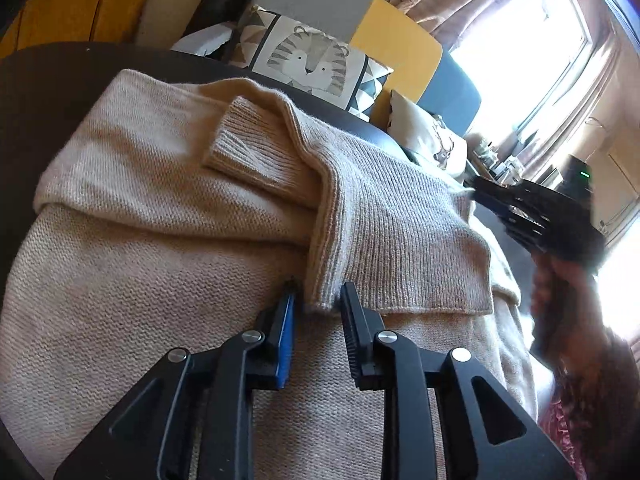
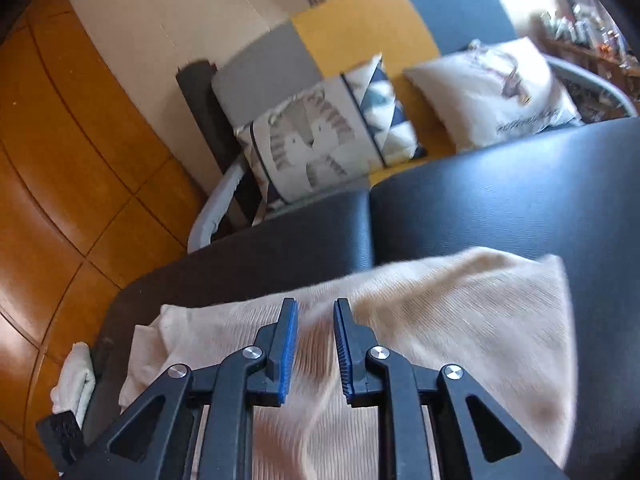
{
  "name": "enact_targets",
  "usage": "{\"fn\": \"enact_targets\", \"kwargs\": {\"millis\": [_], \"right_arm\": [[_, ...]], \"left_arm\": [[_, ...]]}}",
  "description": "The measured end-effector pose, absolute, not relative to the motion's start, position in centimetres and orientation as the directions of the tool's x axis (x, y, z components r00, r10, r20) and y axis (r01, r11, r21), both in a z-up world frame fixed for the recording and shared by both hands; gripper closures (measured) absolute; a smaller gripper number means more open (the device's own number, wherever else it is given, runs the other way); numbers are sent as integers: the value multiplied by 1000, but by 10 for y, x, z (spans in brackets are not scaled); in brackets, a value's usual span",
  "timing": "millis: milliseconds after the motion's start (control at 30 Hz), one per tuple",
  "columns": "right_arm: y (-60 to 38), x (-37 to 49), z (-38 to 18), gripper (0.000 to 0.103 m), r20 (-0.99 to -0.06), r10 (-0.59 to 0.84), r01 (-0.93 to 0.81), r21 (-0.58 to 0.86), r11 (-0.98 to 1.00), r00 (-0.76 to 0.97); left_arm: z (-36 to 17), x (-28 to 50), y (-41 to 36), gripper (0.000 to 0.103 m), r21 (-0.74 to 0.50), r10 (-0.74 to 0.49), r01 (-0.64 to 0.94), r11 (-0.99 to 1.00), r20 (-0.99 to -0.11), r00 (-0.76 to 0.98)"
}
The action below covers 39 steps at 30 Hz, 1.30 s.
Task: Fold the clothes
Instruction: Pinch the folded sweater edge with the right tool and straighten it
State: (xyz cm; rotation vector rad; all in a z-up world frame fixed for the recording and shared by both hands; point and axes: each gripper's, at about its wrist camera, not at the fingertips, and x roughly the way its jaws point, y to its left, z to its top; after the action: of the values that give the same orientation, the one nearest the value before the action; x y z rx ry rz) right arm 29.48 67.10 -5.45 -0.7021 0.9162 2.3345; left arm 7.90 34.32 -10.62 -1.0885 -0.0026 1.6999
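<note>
Two grippers, both slightly parted and empty. Best to smooth the folded sleeve flat, then take the hem with both for the next fold. Left gripper (image 1: 318, 294): fingers straddling the ribbed corner of the sleeve (image 1: 384, 220), pads not pressing. Right gripper (image 2: 316, 312): fingers just above the beige sweater (image 2: 460, 320), spread on the dark padded tabletop (image 2: 520, 200) beneath and ahead.

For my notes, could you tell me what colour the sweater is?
The sweater is beige, a plain knit with ribbed cuffs; the left wrist view shows it best.
</note>
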Motion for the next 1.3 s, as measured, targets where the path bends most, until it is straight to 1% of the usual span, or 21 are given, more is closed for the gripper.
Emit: {"fn": "enact_targets", "kwargs": {"millis": [33, 67, 100, 167, 200, 300, 367, 400, 467, 533, 567, 600, 667, 733, 867, 933, 1000, 1033, 1167, 1200, 1300], "right_arm": [[678, 286, -59, 85, -644, 268, -634, 442, -635, -717], [682, 280, -64, 85, -673, 275, -653, 404, -640, -687], [688, 273, -69, 86, -713, 316, -695, 326, -641, -625], [697, 275, -78, 86, -734, 369, -727, 241, -643, -570], [701, 275, -83, 88, -742, 394, -740, 199, -643, -542], [713, 286, -82, 89, -738, 388, -761, 256, -595, -552], [712, 285, -76, 89, -753, 417, -783, 204, -587, -509], [707, 284, -71, 86, -755, 425, -791, 196, -580, -499], [689, 287, -55, 86, -709, 436, -771, 242, -589, -555], [672, 281, -44, 83, -649, 385, -693, 316, -648, -656], [664, 276, -43, 82, -641, 359, -661, 320, -678, -679], [656, 268, -45, 81, -653, 339, -640, 297, -709, -678], [646, 248, -55, 81, -741, 367, -667, 143, -731, -562], [630, 235, -53, 81, -742, 409, -650, 48, -758, -531], [587, 196, -33, 81, -692, 342, -502, 34, -864, -636], [564, 161, -32, 81, -701, 317, -427, -20, -904, -639], [551, 134, -37, 81, -711, 298, -388, -39, -921, -637], [546, 118, -41, 81, -720, 282, -374, -34, -927, -634], [542, 74, -67, 81, -784, 176, -385, 86, -919, -596], [541, 71, -71, 79, -782, 157, -374, 103, -922, -603], [539, 61, -84, 79, -772, 101, -335, 150, -930, -627]], "left_arm": [[-107, 79, 343, 79, -488, 762, -759, -431, -648, -16], [-109, 79, 343, 79, -488, 763, -760, -430, -646, -17], [-110, 80, 343, 79, -487, 765, -761, -428, -644, -18], [-113, 80, 343, 79, -490, 770, -762, -423, -638, -17], [-114, 79, 342, 79, -491, 771, -762, -421, -636, -16], [-117, 79, 343, 79, -499, 776, -760, -417, -630, -12], [-118, 78, 343, 79, -506, 780, -757, -414, -626, -8], [-118, 77, 343, 79, -512, 782, -754, -412, -623, -4], [-118, 75, 343, 79, -519, 785, -750, -409, -619, 0], [-118, 75, 343, 79, -522, 786, -749, -409, -618, 2], [-118, 75, 343, 79, -524, 787, -748, -408, -617, 3], [-118, 74, 343, 79, -527, 789, -746, -407, -615, 5], [-118, 74, 342, 79, -530, 791, -745, -405, -612, 6], [-118, 74, 342, 79, -529, 792, -746, -404, -611, 4], [-118, 75, 341, 79, -520, 791, -752, -405, -611, -4], [-119, 75, 340, 79, -522, 793, -751, -404, -609, -2], [-119, 76, 340, 79, -524, 794, -751, -402, -608, -1], [-119, 76, 339, 79, -524, 795, -751, -402, -607, -1], [-120, 76, 339, 79, -524, 797, -753, -399, -603, -3], [-121, 76, 339, 79, -523, 798, -753, -399, -602, -4], [-122, 75, 339, 79, -531, 802, -750, -394, -597, 1]]}}
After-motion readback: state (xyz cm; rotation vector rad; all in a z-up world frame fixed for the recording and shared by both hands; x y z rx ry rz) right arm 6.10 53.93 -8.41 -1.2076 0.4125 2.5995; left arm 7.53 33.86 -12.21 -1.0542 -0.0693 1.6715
